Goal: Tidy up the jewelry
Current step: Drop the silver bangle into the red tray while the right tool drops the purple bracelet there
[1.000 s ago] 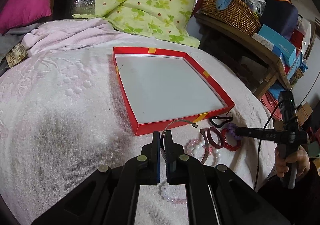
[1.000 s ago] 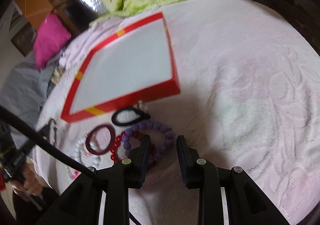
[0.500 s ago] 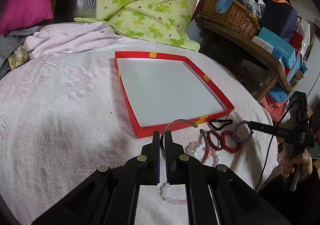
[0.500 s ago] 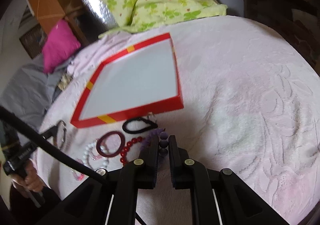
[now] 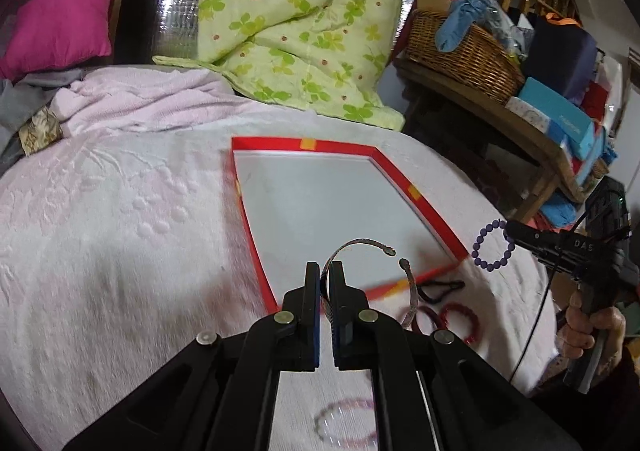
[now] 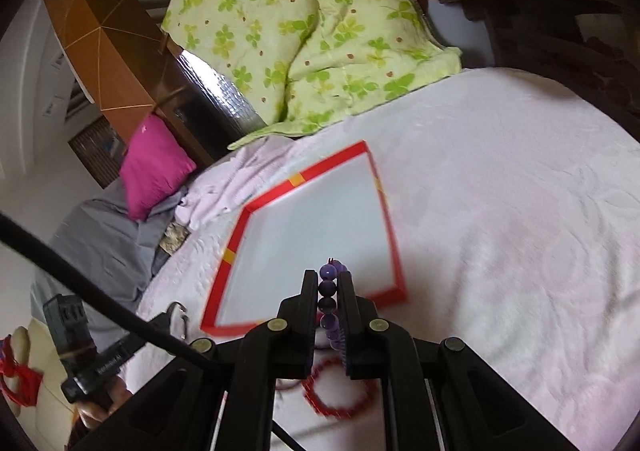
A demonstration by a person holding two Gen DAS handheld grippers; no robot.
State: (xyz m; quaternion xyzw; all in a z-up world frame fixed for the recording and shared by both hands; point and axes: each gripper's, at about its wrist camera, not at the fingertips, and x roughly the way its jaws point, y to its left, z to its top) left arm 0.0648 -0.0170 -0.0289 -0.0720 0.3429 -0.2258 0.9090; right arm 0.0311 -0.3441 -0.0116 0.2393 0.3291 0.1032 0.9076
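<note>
My left gripper [image 5: 327,271] is shut on a silver open cuff bangle [image 5: 362,243], held above the near edge of the red-rimmed white tray [image 5: 420,199]. My right gripper [image 6: 328,279] is shut on a purple bead bracelet [image 6: 328,301], lifted over the tray's near edge [image 6: 384,297]; the bracelet also hangs in the left wrist view [image 5: 491,245]. On the bed lie a red bead bracelet [image 5: 460,321], a dark red bangle [image 5: 426,317], a black loop [image 5: 440,287] and a pink bead bracelet [image 5: 344,421].
Pale pink bedspread [image 5: 120,251] covers the bed. A green floral quilt [image 5: 296,23] and magenta pillow [image 5: 56,19] lie at the back. A wooden shelf with a wicker basket [image 5: 464,55] and boxes stands at right. The red bracelet shows below my right gripper [image 6: 340,391].
My right gripper closed on the purple bracelet and lifted it off the bed toward the tray. My left gripper rose with the silver bangle over the tray's near edge.
</note>
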